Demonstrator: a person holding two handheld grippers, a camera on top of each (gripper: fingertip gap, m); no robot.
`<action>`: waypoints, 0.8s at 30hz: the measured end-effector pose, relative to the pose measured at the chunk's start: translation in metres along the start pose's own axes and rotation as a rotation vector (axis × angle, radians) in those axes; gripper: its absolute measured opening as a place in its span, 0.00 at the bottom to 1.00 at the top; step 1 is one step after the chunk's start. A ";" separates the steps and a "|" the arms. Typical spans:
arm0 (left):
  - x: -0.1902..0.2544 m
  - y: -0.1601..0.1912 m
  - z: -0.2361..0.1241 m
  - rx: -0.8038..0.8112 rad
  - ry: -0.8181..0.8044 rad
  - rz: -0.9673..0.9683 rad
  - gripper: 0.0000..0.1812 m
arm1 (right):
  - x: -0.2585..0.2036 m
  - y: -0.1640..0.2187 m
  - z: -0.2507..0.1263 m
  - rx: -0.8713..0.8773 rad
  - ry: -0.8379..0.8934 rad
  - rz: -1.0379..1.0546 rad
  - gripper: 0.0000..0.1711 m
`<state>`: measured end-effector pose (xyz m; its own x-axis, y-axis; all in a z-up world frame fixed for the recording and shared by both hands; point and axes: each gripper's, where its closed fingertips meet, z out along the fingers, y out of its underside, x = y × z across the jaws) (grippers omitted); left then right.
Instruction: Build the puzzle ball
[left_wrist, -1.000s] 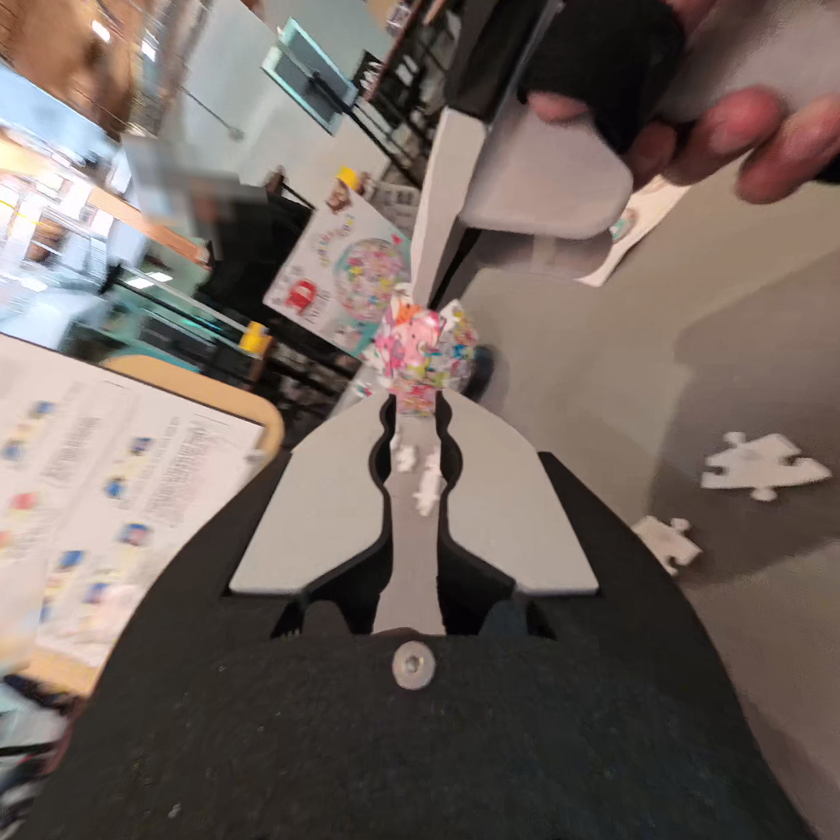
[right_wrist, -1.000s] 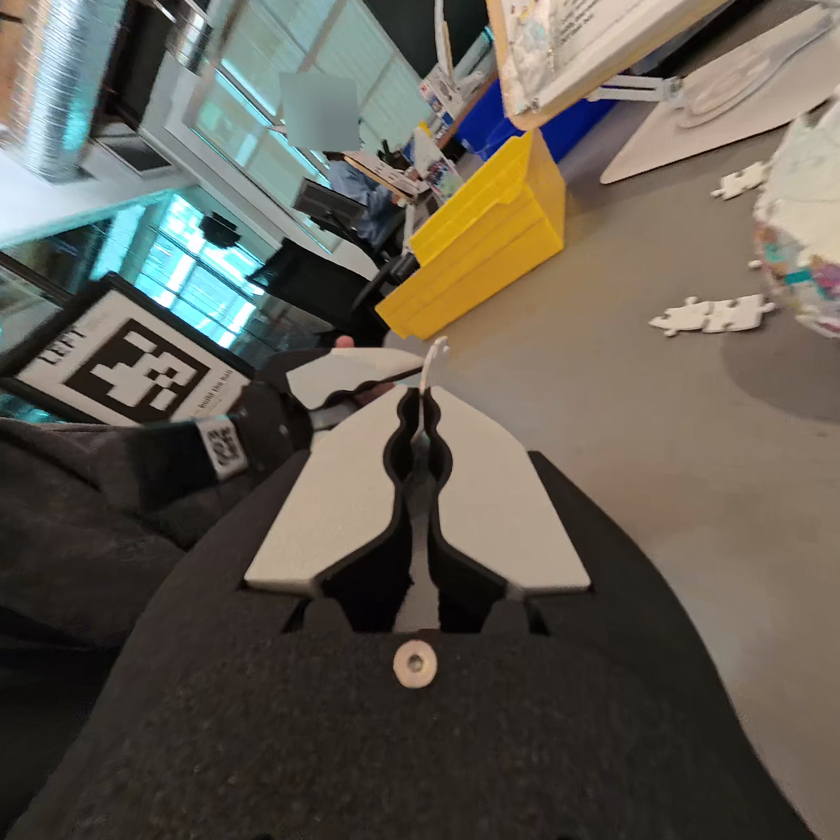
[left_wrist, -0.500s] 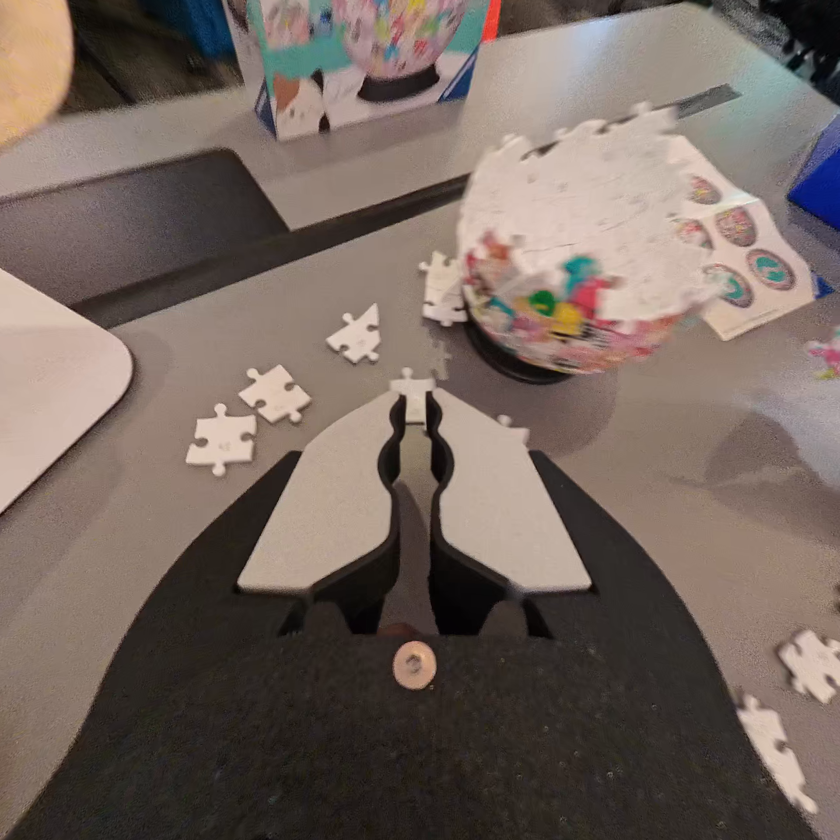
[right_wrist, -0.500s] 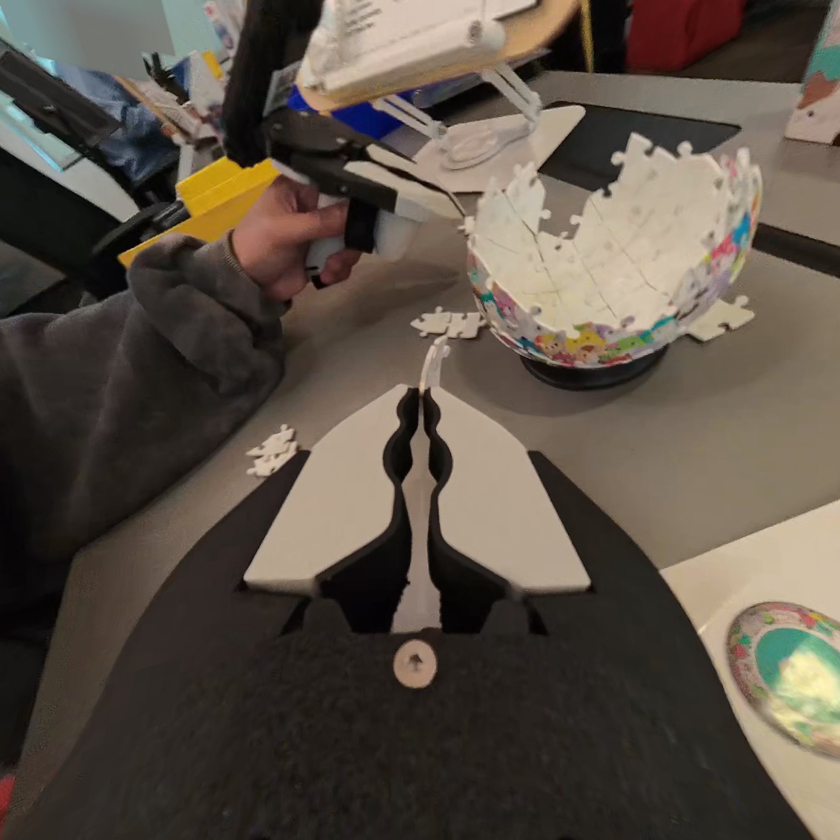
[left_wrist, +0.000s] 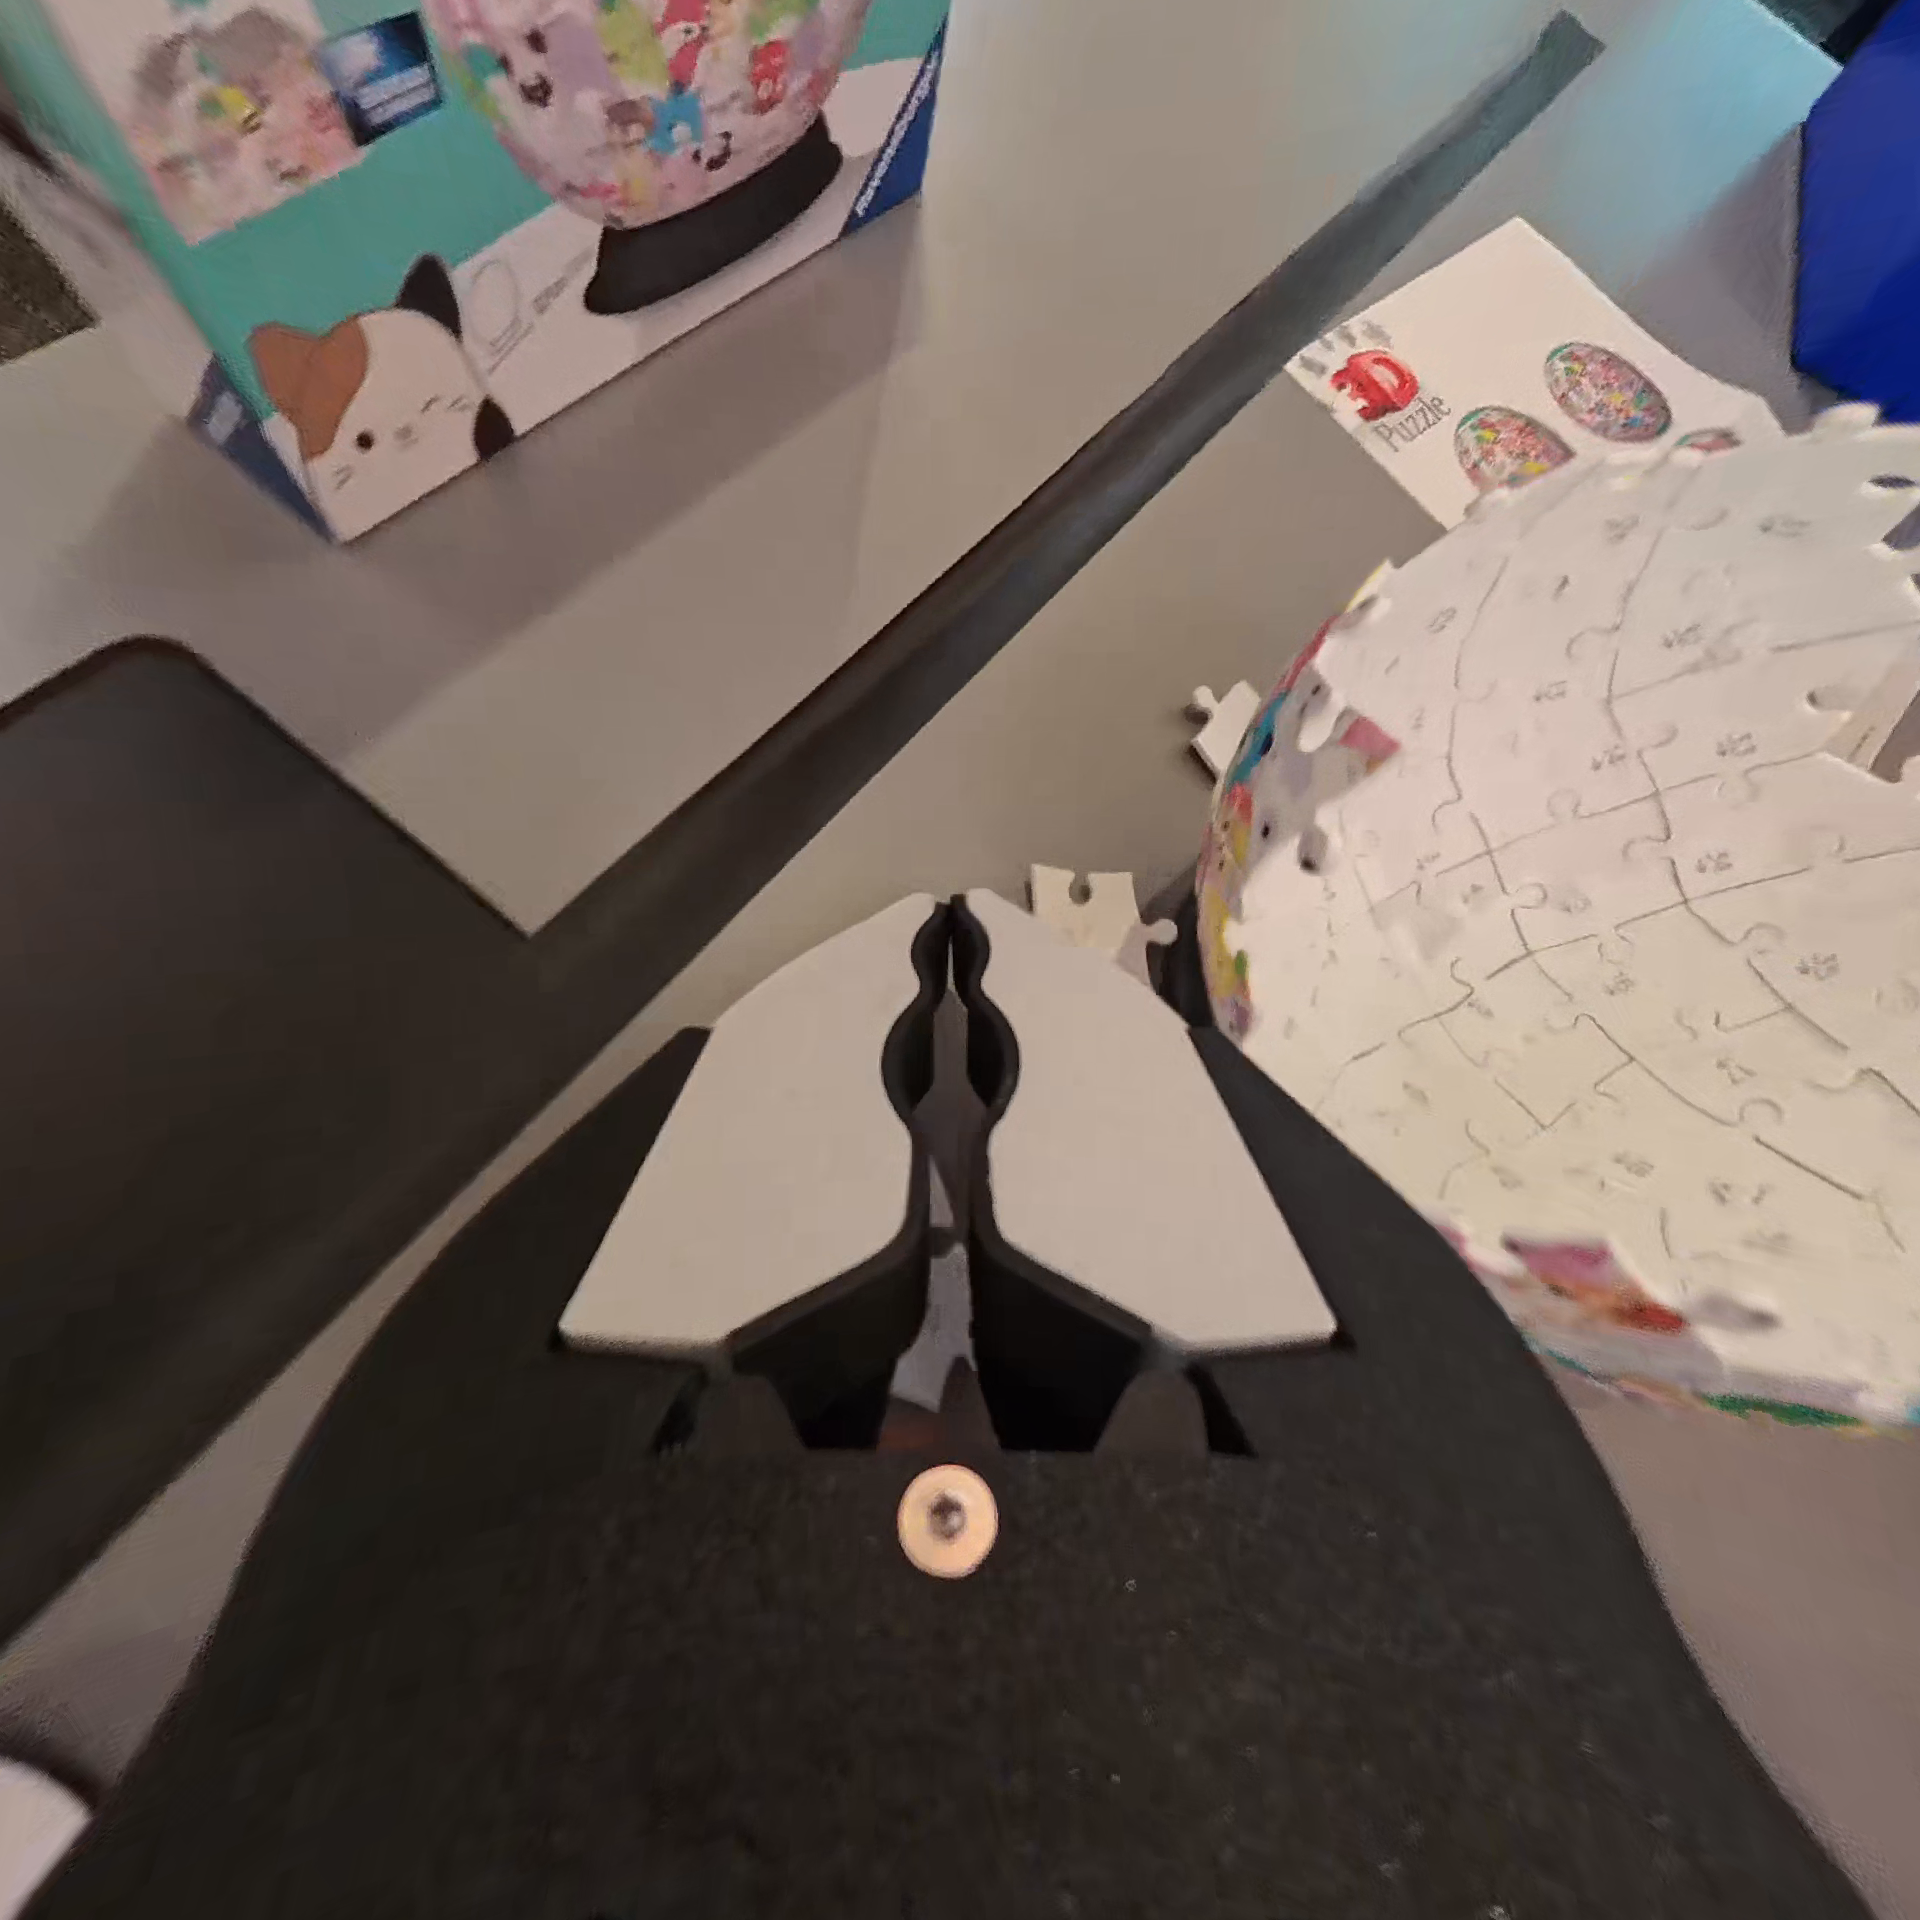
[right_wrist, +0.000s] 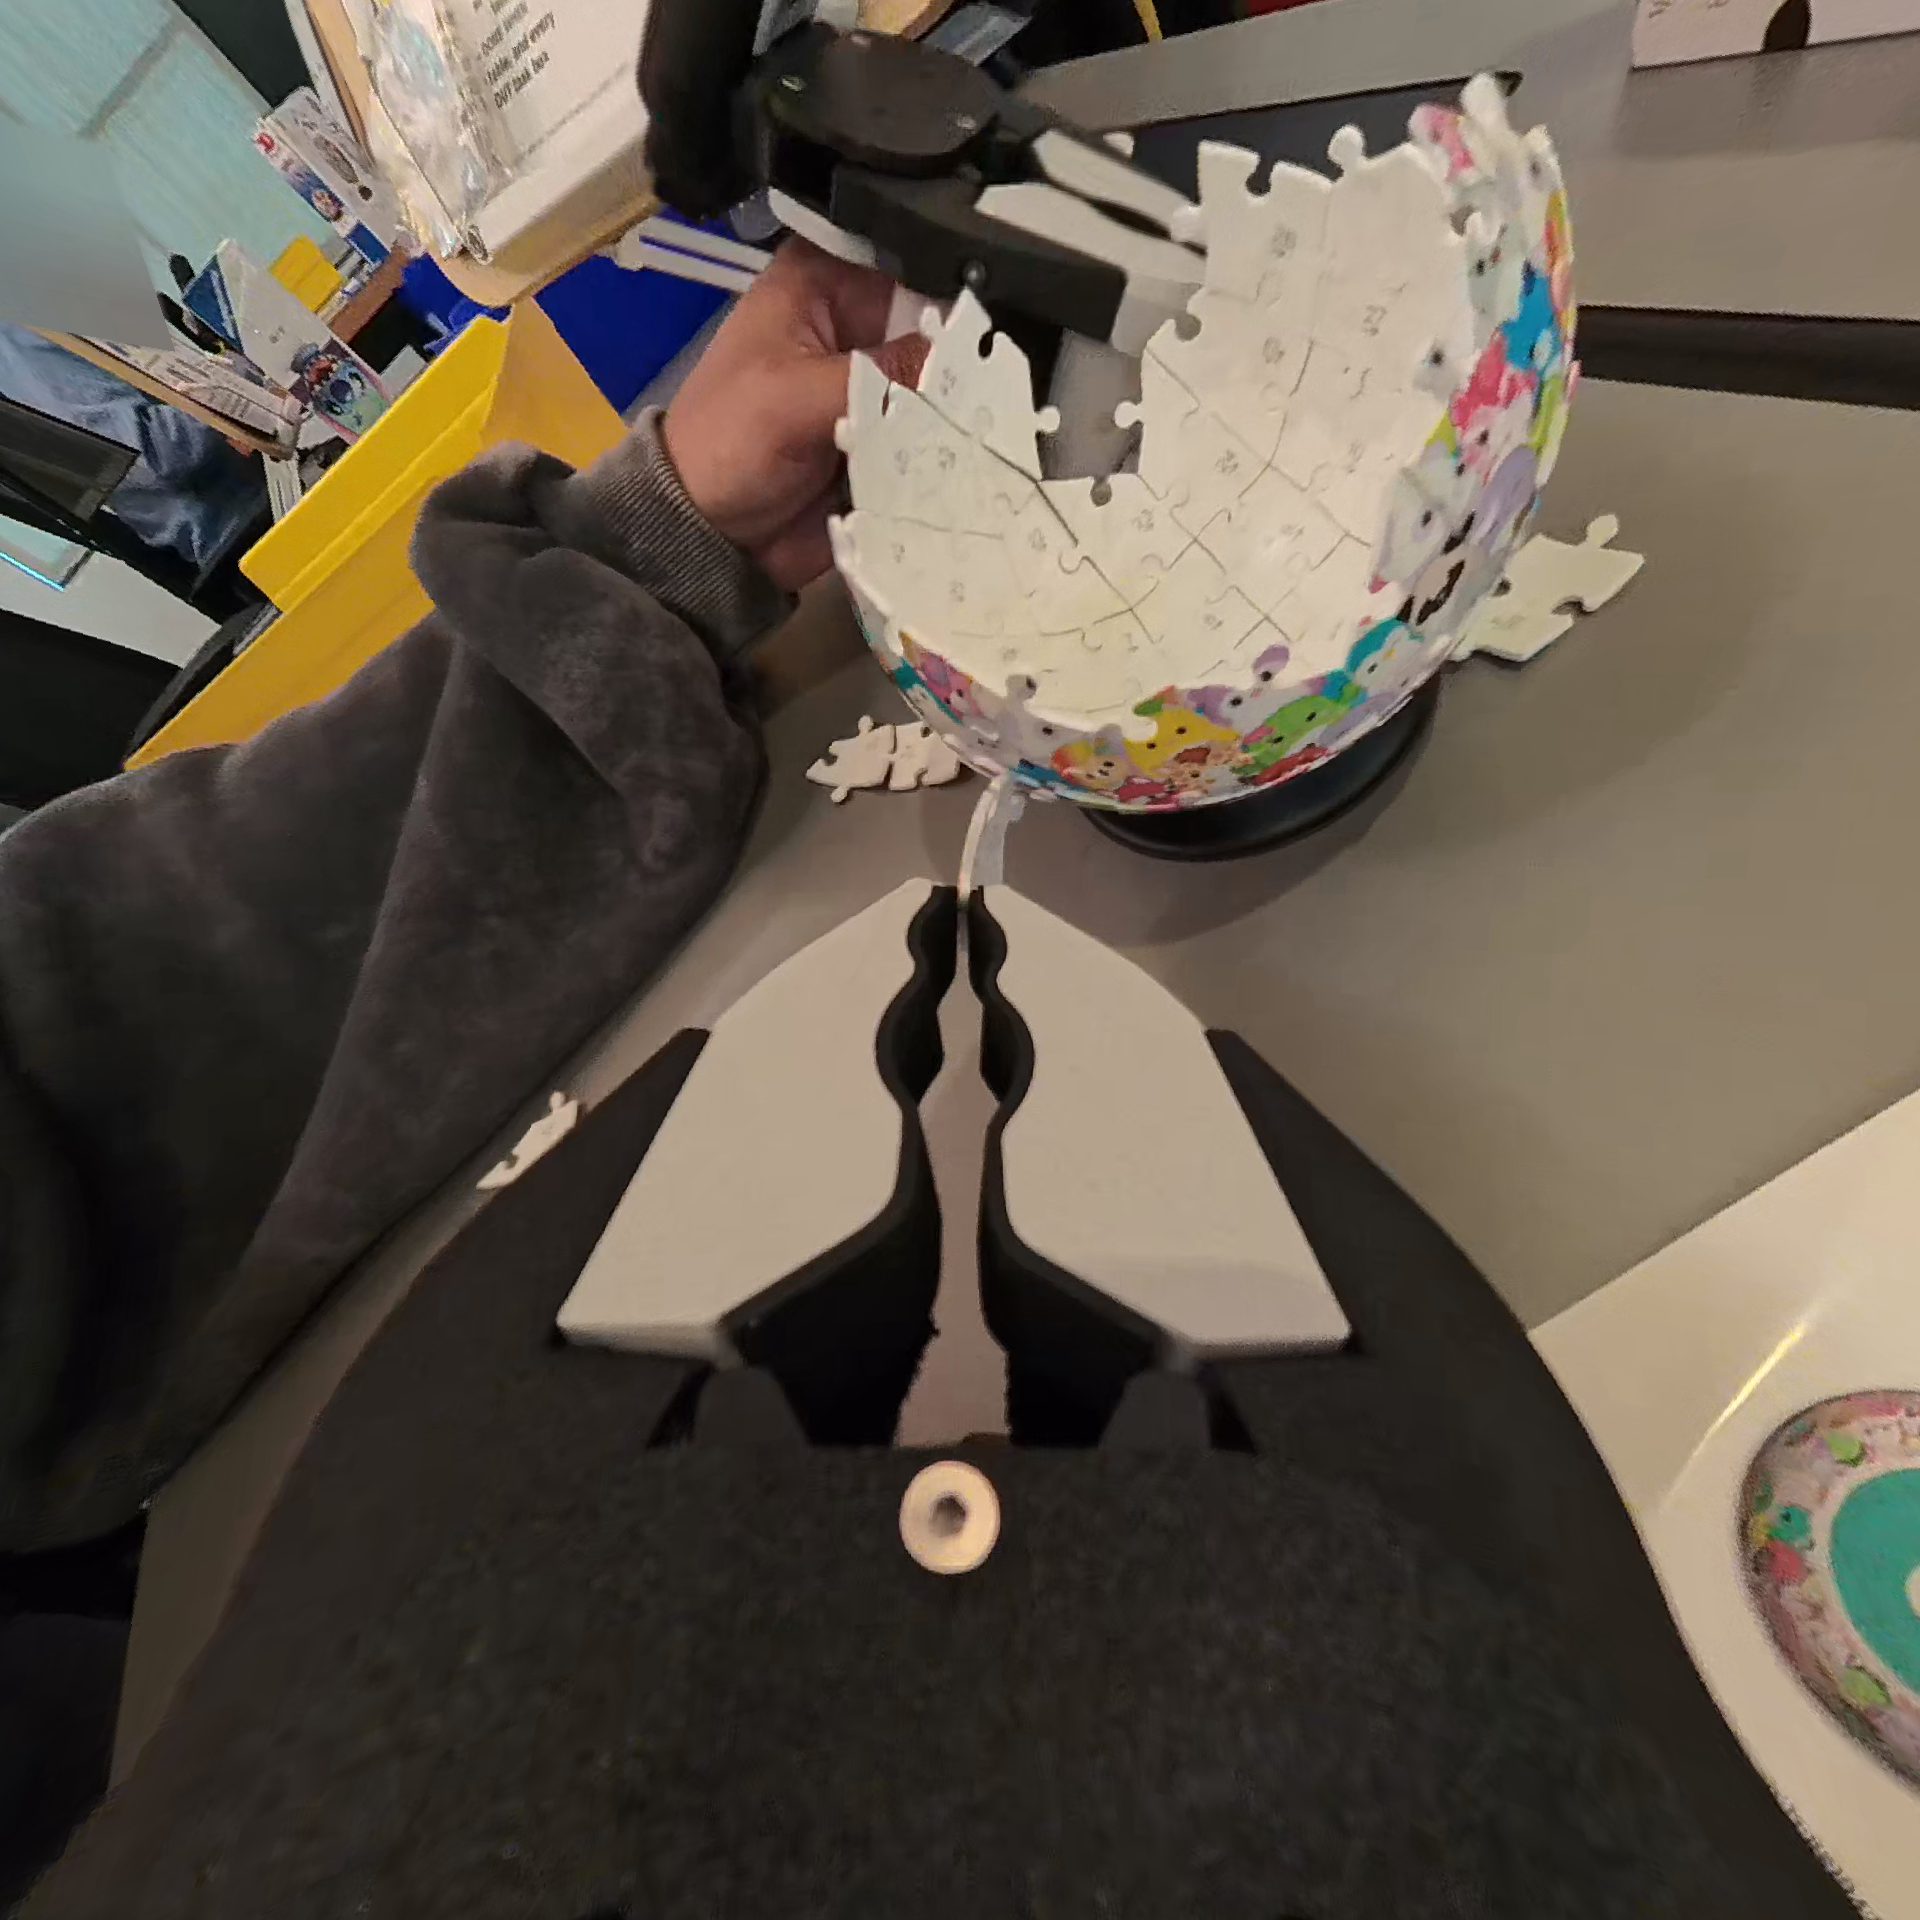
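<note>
The half-built puzzle ball (right_wrist: 1195, 499) is an open white shell with a colourful outside, sitting on a black stand (right_wrist: 1299, 800). My right gripper (right_wrist: 961, 899) is shut on a white puzzle piece (right_wrist: 987, 836), held edge-on just in front of the ball's lower rim. My left gripper (right_wrist: 1164, 249), held in a hand, reaches over the ball's far rim. In the left wrist view it (left_wrist: 951, 914) is shut with nothing seen between the tips, and the ball (left_wrist: 1610, 935) lies close on its right.
Loose white pieces lie by the ball (right_wrist: 883, 753) (right_wrist: 1538, 603) (left_wrist: 1081, 904). The puzzle box (left_wrist: 468, 260) stands behind, with a leaflet (left_wrist: 1507, 364) and a black mat (left_wrist: 156, 987). A yellow bin (right_wrist: 395, 520) and grey sleeve (right_wrist: 364, 831) are left. A white sheet (right_wrist: 1714, 1455) lies right. The tips of one gripper are about 20 centimeters away from the tips of the other.
Both grippers have swung down from facing the room and closed in on the ball. The left one now sits at its rim. The right one still holds its piece.
</note>
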<state>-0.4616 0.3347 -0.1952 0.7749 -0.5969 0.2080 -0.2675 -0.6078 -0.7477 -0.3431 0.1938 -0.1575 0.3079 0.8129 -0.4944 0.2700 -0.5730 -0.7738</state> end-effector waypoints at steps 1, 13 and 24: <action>0.002 -0.001 0.002 -0.002 0.019 0.007 0.00 | 0.000 -0.001 -0.001 0.006 -0.007 0.009 0.01; 0.019 0.003 -0.002 0.016 0.092 0.039 0.00 | 0.009 -0.007 -0.009 0.025 -0.031 0.063 0.01; 0.024 0.022 -0.002 -0.041 0.058 0.048 0.00 | 0.024 -0.013 -0.013 0.051 -0.022 0.097 0.01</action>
<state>-0.4501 0.3059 -0.2052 0.7264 -0.6547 0.2092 -0.3280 -0.5977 -0.7316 -0.3269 0.2197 -0.1543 0.3097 0.7563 -0.5763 0.1932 -0.6435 -0.7407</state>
